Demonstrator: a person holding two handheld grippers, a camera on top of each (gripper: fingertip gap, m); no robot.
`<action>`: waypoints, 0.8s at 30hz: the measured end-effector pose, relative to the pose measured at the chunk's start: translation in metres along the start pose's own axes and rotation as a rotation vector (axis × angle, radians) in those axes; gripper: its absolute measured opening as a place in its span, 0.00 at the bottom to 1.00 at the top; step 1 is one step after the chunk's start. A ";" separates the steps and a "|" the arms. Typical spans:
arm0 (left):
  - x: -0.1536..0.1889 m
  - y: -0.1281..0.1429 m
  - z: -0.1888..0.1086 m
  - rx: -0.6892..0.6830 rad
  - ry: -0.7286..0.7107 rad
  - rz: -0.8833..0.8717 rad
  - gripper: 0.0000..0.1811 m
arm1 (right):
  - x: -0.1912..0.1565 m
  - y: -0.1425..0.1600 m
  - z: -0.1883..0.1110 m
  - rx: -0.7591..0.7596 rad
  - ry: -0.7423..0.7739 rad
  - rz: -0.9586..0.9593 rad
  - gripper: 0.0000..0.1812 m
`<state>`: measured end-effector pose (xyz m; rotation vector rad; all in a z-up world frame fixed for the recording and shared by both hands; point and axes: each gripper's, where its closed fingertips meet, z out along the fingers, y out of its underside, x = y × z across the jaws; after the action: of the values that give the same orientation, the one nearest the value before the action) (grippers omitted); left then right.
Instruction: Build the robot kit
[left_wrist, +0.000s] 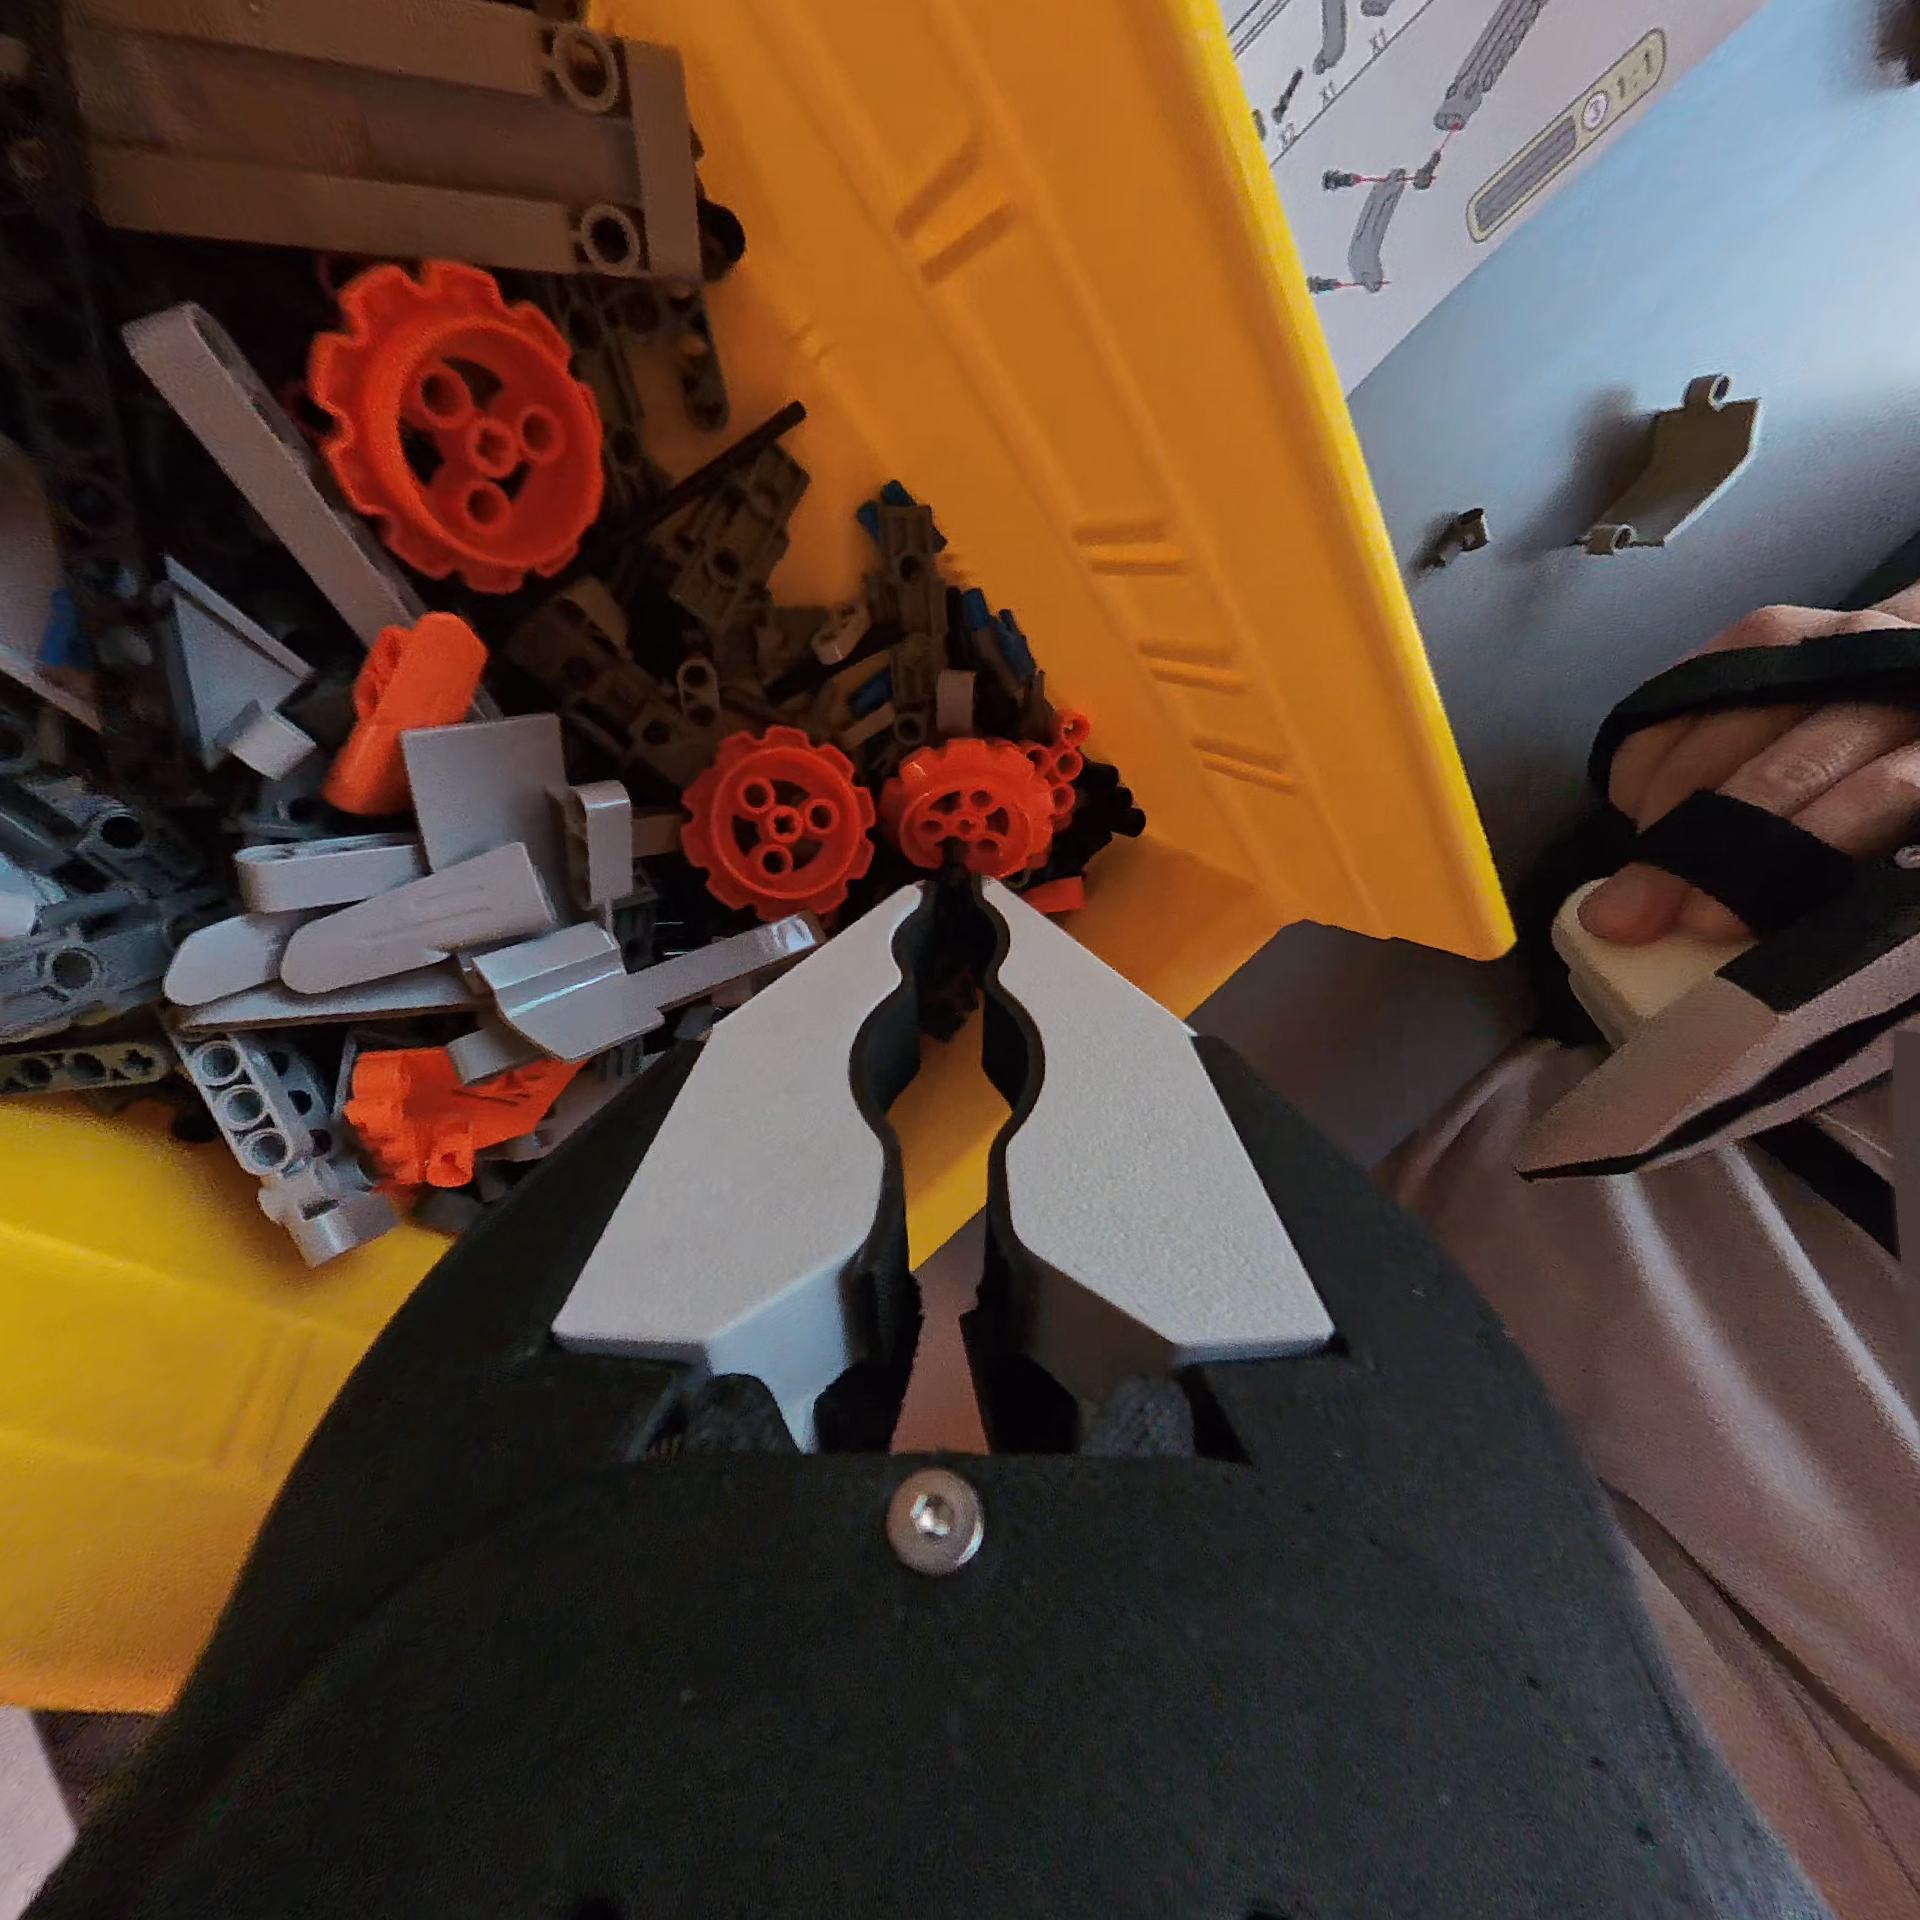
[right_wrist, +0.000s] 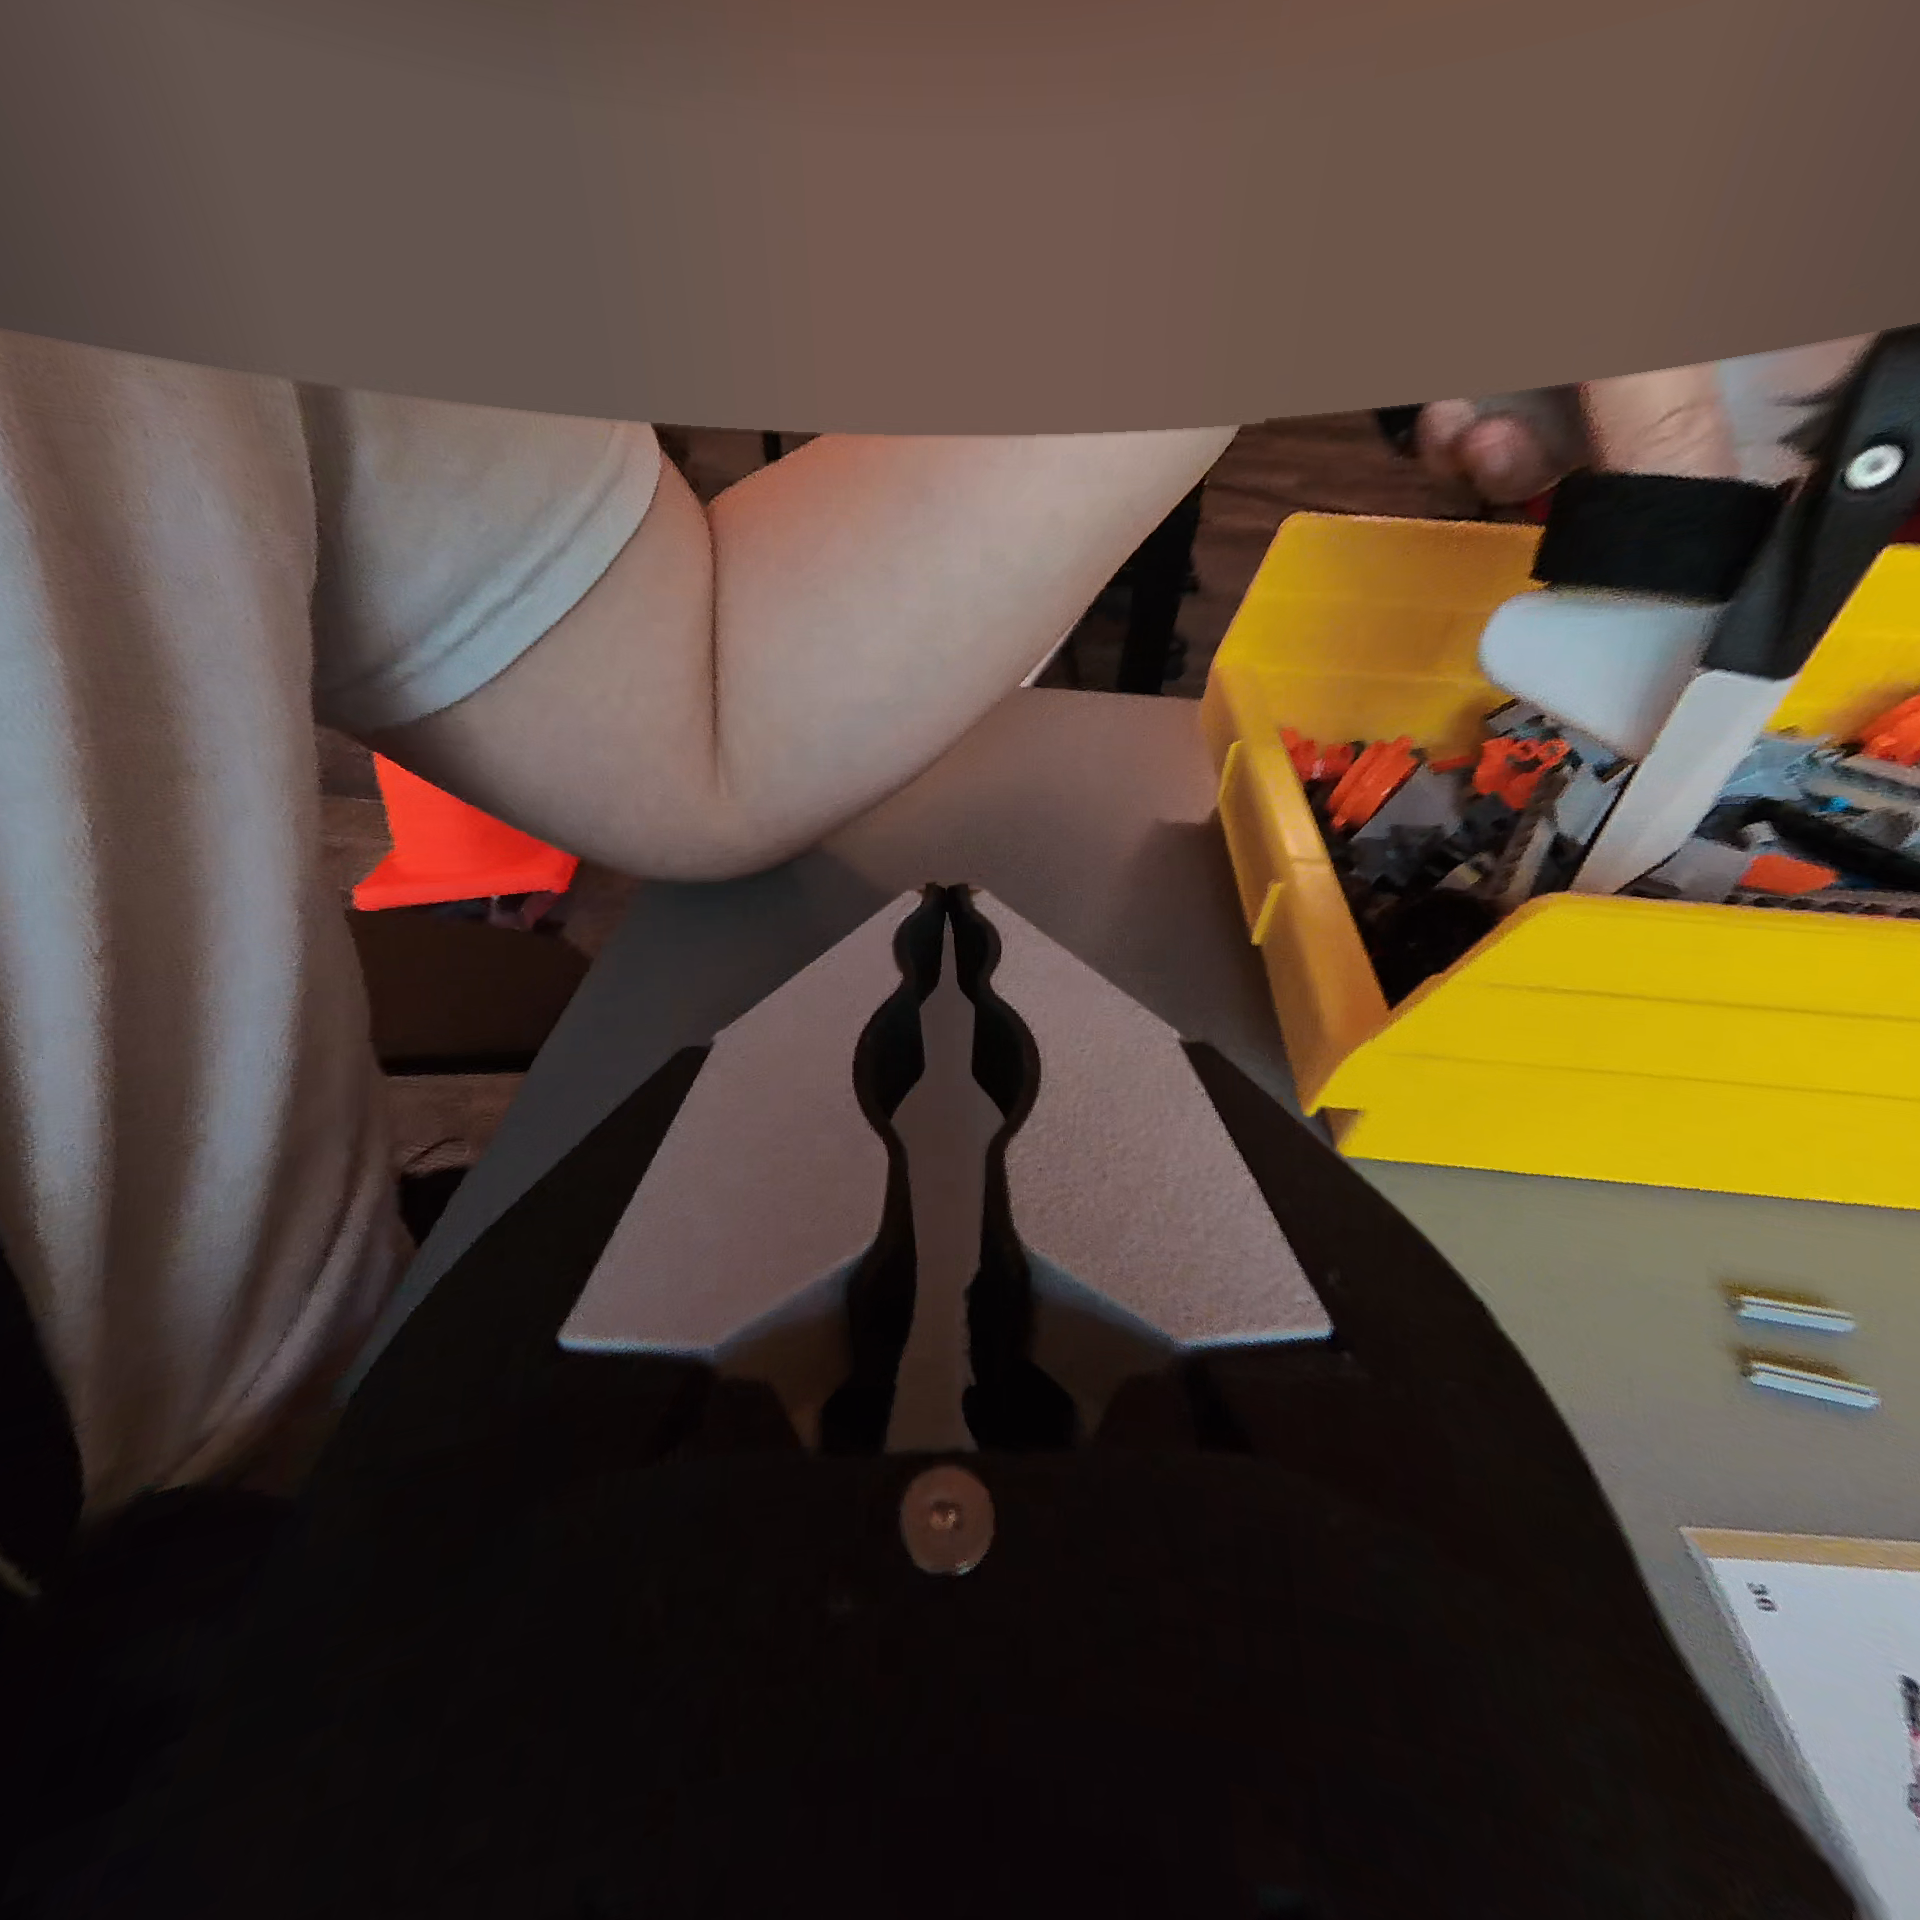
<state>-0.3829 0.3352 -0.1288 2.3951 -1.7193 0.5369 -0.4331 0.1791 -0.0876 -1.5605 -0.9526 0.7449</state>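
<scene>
Printed instruction sheet (left_wrist: 1455, 135) beyond yellow bin (left_wrist: 1091, 416)

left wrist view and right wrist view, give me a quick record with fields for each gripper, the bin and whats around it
left gripper: fingertips at a small orange toothed plastic wheel in the bin; grip unclear
right gripper: shut, empty, over the table edge
bin: yellow plastic bin on the grey table, filled with grey, black and orange building pieces
largest wheel: big orange toothed wheel
beside bin: printed instruction sheet, loose grey curved piece
</scene>
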 end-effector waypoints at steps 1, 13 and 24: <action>-0.001 0.000 0.001 -0.003 -0.010 -0.005 0.02 | 0.000 0.001 0.000 0.006 -0.014 0.029 0.00; 0.015 -0.028 0.010 0.053 0.009 0.177 0.08 | 0.004 0.007 0.000 0.002 -0.049 0.101 0.00; 0.013 -0.025 0.042 -0.061 0.063 0.199 0.07 | 0.000 0.009 0.002 -0.011 -0.069 0.095 0.00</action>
<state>-0.3471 0.3191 -0.1603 2.1556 -1.9282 0.5702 -0.4328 0.1795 -0.0963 -1.6073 -0.9393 0.8657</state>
